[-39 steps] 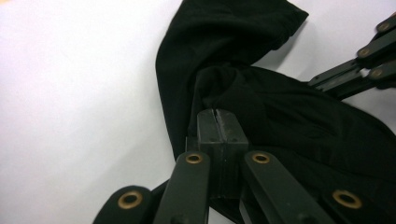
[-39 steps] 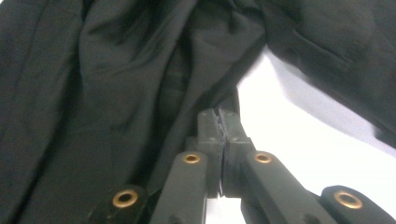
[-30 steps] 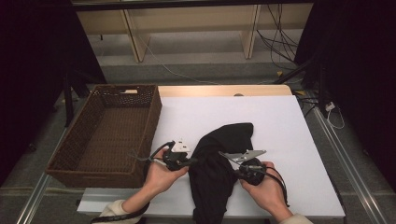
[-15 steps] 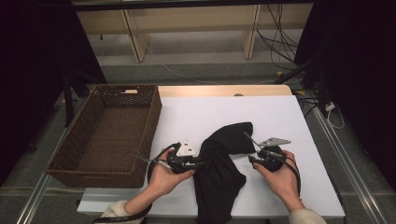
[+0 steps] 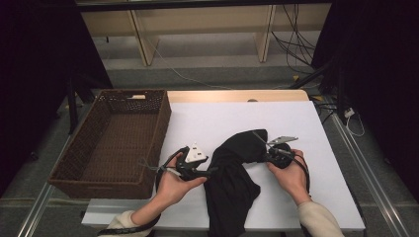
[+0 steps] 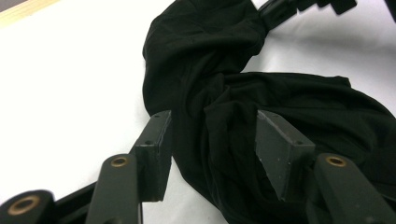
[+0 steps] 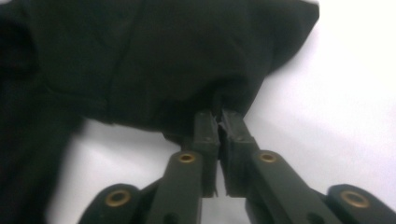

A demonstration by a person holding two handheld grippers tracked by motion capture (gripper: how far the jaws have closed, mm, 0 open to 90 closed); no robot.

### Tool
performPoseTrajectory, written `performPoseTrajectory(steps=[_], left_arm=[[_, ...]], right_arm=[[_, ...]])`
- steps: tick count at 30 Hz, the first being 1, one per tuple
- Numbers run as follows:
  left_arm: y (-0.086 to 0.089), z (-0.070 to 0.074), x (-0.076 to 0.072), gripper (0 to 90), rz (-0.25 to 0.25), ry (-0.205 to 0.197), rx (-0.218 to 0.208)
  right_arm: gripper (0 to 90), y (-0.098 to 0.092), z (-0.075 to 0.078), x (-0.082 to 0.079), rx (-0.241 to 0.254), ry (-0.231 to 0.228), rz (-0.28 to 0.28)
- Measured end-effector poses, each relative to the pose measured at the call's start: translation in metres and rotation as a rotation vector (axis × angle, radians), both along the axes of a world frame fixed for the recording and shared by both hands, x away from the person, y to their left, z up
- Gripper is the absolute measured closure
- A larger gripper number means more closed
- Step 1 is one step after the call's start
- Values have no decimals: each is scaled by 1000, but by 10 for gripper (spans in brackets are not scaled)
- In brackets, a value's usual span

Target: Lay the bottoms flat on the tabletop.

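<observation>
A crumpled black garment (image 5: 232,182) lies on the white table (image 5: 222,118), its lower end hanging over the front edge. My left gripper (image 5: 210,172) sits at the garment's left side. In the left gripper view, my left gripper (image 6: 214,121) has jaws that have just been opening and now stand apart, with a fold of the garment (image 6: 205,60) lying loosely between them. My right gripper (image 5: 262,157) is at the garment's upper right part. Its jaws have just been closing, and my right gripper (image 7: 218,119) is pinched shut on the garment's (image 7: 140,56) edge.
An empty brown wicker basket (image 5: 163,123) stands at the table's left side, close to my left hand. White table surface lies free behind and to the right of the garment. Dark curtains flank the table, and cables lie on the floor beyond it.
My right hand has moved right, away from the left hand, and its gripper now grips the garment's right edge. The left gripper's jaws have spread apart while that hand stayed in place.
</observation>
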State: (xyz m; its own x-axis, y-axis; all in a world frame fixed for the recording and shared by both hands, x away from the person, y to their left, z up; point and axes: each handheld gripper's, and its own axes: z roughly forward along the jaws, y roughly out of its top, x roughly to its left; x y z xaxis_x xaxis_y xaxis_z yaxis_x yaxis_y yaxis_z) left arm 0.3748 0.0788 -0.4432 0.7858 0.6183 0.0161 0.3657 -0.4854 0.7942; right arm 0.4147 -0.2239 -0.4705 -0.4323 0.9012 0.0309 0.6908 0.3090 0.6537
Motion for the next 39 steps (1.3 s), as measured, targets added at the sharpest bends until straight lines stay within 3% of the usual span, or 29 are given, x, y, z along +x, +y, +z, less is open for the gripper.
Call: performPoseTrajectory(steps=[3,7,10,17,18,19,25,26,29,31,33,36,39], left_arm=[[-1,2,1,482,0,-22,1],[-5,6,6,508,-9,-68,19],[-10,10,9,510,-17,-104,18],[-25,15,17,475,-48,-169,38],[-27,14,19,470,-52,-171,39],[-30,14,21,464,-55,-172,34],[-45,15,36,447,-67,-184,30],[-47,15,38,467,-75,-189,39],[-49,17,43,686,-94,-219,61],[-48,21,45,820,-80,-217,55],[-47,24,48,846,-63,-202,39],[-41,27,53,851,-35,-189,42],[-31,31,59,852,5,-190,47]], right_arm=[[881,2,10,1,22,-12,14],[884,11,26,0,100,-30,41],[885,22,41,-1,167,-61,52],[886,54,71,-1,273,-121,116],[886,59,74,0,281,-126,129],[886,60,75,1,246,-135,166],[886,77,84,2,277,-132,211],[886,78,86,2,280,-131,214],[885,78,88,2,290,-137,219],[882,75,88,1,309,-138,215],[868,69,86,2,322,-147,204],[733,58,83,1,363,-171,205],[660,45,79,-2,343,-193,183]])
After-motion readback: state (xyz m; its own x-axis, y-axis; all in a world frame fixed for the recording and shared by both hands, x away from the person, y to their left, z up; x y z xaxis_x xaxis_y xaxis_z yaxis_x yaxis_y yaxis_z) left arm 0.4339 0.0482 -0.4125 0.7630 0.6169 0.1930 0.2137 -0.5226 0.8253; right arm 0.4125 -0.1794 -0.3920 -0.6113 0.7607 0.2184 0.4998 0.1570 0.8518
